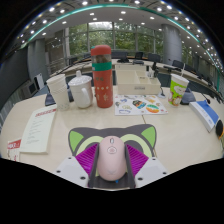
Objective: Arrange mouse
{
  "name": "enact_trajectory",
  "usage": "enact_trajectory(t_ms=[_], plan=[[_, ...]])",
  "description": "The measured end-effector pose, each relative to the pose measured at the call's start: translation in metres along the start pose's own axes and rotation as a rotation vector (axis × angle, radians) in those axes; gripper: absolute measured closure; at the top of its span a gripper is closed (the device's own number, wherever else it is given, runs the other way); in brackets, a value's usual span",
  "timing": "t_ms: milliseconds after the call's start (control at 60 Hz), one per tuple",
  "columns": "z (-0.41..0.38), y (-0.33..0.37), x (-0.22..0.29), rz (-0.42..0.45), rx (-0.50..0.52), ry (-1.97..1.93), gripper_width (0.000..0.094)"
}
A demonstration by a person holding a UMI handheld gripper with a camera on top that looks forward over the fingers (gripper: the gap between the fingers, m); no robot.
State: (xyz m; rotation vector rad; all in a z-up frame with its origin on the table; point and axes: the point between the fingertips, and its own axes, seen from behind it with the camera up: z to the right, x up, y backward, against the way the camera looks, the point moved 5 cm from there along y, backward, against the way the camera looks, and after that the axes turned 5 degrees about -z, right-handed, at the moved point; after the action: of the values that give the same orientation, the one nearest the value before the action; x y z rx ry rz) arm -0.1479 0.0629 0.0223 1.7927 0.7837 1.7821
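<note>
Fingers pinch the pink mouse; open table lies ahead.

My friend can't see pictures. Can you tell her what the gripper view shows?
A pink mouse sits between the gripper's two fingers, which look closed on it, above a pale table. Beyond stand a tall red bottle, a white cup, and a green cup.

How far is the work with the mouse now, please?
Done: the mouse lies on a grey mat with green corners, on the table.
In hand: it sits between the jaws of the gripper, whose pink pads are close at its sides; real pressing cannot be judged.
Left: whether it must move more is unclear.
</note>
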Motion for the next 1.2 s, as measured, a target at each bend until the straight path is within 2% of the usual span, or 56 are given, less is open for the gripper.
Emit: enact_trajectory(t_ms=[33,50,133,183,467,850,1000,1200], plan=[[0.001,-0.001,-0.001,0.000,0.003,-0.002,0.0446],[0.000,-0.001,0.000,0.006,0.005,-0.001,0.0404],[0.002,0.008,-0.002,-0.022,-0.010,0.009,0.0066],[0.004,0.018,0.000,-0.019,-0.027,0.015,0.0093],[-0.013,0.145,0.007,0.042,-0.084,0.051,0.0087],[-0.033,0.337,-0.058,0.119,-0.157,0.055,0.0081],[-0.037,0.383,-0.086,0.127,-0.168,0.058,0.0080],[-0.045,0.420,-0.097,0.153,-0.159,0.052,0.0080]])
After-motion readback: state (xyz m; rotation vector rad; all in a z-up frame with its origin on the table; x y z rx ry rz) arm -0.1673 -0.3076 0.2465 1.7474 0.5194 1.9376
